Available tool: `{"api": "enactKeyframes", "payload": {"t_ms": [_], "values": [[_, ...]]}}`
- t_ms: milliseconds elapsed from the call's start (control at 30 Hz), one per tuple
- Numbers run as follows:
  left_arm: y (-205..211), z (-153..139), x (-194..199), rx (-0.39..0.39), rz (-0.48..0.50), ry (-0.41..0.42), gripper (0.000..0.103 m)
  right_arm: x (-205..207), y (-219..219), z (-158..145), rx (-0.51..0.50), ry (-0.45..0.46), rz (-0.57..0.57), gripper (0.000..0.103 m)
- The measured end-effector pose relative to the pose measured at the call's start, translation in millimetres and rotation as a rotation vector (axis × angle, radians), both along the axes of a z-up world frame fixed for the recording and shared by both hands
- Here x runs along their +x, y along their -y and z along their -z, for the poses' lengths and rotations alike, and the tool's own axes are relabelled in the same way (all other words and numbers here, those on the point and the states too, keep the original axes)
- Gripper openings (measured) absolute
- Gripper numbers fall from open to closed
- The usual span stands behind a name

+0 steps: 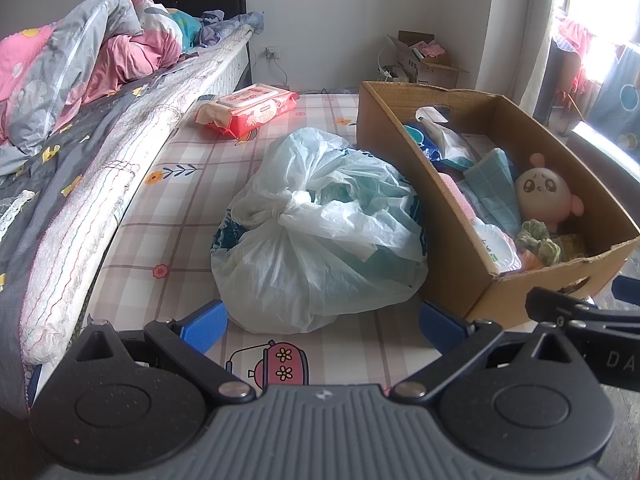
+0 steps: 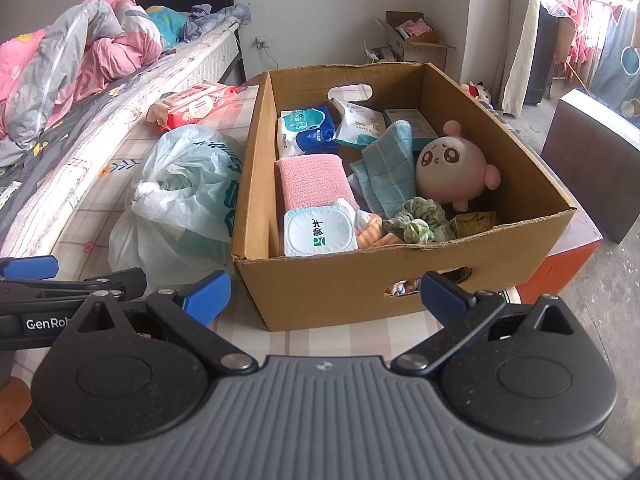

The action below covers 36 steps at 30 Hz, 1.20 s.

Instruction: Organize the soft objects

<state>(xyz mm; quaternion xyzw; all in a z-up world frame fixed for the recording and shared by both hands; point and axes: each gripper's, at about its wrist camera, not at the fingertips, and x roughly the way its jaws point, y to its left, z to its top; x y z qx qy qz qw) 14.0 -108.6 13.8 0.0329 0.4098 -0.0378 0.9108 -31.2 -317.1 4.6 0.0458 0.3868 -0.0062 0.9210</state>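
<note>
Right tool [image 2: 325,296] spread empty, "GenRob" on left tool [image 2: 48,280], cardboard box [image 2: 360,284]

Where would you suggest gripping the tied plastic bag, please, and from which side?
Grip the plastic bag at its knot, coming from above. The knot is a narrow bunched neck standing up on top; the body is too wide and slippery for the left gripper fingers.
</note>
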Motion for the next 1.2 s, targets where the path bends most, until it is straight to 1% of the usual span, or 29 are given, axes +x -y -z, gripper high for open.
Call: {"api": "enactKeyframes", "payload": {"t_ms": [1200], "values": [[0.7, 2.3, 0.1, -0.001, 0.000, -0.008, 0.102, 0.5, 1.0, 0.8, 0.002, -0.005, -0.001, 0.102]]}}
